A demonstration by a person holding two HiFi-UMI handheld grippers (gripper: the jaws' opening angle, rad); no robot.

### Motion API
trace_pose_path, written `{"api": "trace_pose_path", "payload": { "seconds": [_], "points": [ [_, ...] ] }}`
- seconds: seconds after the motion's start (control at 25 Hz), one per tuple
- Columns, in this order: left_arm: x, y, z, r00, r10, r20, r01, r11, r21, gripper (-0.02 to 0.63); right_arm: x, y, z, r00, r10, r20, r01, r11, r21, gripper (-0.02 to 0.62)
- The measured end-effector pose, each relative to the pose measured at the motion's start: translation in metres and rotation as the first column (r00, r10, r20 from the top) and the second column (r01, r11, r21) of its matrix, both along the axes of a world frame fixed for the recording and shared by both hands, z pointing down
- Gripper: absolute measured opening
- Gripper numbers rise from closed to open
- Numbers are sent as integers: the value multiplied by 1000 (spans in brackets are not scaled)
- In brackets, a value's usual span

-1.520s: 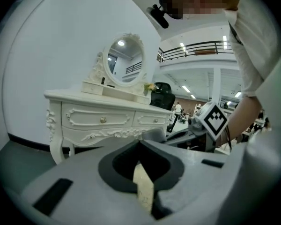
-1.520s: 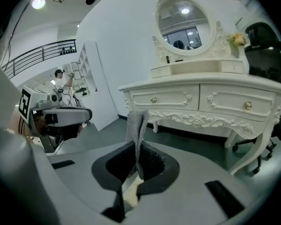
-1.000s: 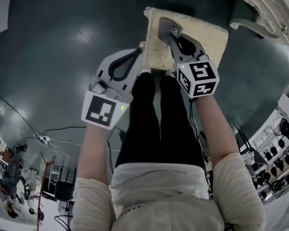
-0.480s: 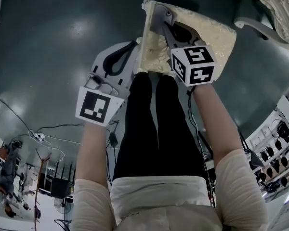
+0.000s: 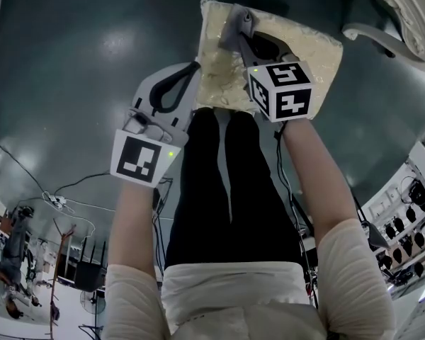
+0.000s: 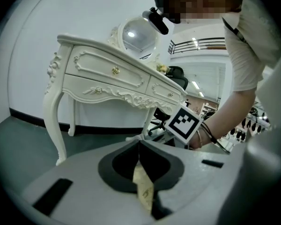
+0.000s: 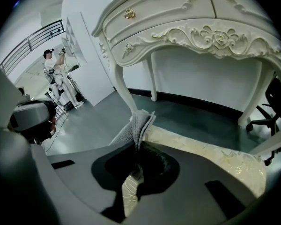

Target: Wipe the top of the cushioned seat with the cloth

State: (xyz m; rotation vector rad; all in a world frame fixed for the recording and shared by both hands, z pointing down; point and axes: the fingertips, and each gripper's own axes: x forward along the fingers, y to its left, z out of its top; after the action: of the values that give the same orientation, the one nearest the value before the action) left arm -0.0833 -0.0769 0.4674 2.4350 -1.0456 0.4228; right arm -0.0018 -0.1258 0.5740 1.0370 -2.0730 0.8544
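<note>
Grey cloth (image 7: 140,121) was pinched in my right gripper (image 7: 136,143). Its jaws were closed on the fabric, and a folded tuft stuck up past the tips. That gripper reached over the seat (image 5: 319,55) from its near edge, with the tips close to the far left corner. The cloth hung at that corner, against the cream, gold-patterned top. I could not tell how firmly it pressed down.

My left gripper (image 5: 196,66) sat just beside the seat's left edge, off the cushion. Its jaws were together with nothing caught at the tips. Only a thin cream strip of the seat showed through the slot behind them. Whether the tips touched the seat's side I could not tell.

My legs (image 5: 227,183), in black, came up to the seat's near edge, between the two grippers. A white carved table (image 7: 187,13) with gilt drawer knobs stood just beyond the seat, on its far right side. Dark green floor (image 5: 71,62) spread all round the seat. Well away from the seat, another person (image 7: 54,67) stood by a pale wall.
</note>
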Motion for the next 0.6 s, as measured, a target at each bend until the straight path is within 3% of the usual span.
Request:
{"api": "trace_pose_path", "payload": {
  "seconds": [0.36,0.6],
  "points": [
    [32,-2,-10,1000,-7,6,6,1000,10,3,35,3,-4,1000,-4,4,5,1000,-14,26],
    [60,6,-14,999,32,20,-33,999,27,3,55,9,-7,1000,-7,9,7,1000,-13,26]
  ]
}}
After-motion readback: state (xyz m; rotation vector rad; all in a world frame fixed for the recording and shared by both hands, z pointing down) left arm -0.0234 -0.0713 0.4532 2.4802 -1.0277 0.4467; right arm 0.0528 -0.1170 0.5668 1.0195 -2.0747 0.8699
